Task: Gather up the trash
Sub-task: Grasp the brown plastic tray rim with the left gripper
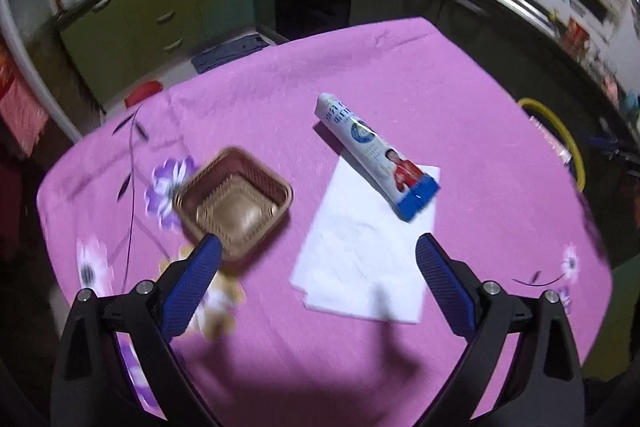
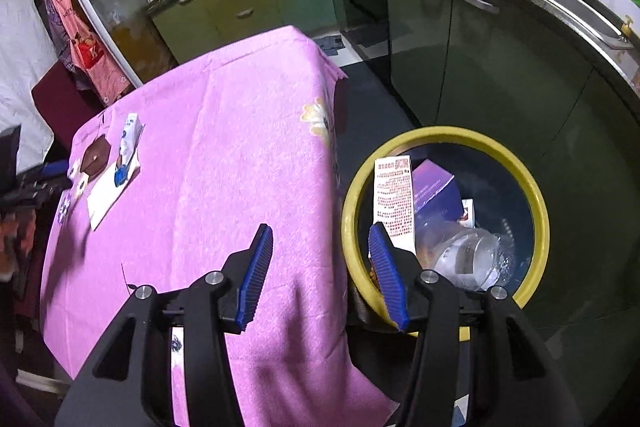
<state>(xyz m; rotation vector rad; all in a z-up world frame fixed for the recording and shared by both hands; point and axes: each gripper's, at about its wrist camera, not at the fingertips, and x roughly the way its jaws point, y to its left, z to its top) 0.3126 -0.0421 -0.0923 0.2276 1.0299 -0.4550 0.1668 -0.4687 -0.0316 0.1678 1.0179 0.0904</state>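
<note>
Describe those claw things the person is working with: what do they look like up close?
Both look alike. The left gripper and right gripper each have a black plastic frame forking into two angular arms, joined by round silver bolts. Each arm ends in a flat blue finger pad; on the right gripper the pads show fine ridges. No cables, markings or sleeves are visible.

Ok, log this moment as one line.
left hand-held gripper: open over napkin | right hand-held gripper: open, empty | tube, tray: on table | bin: holds trash
</note>
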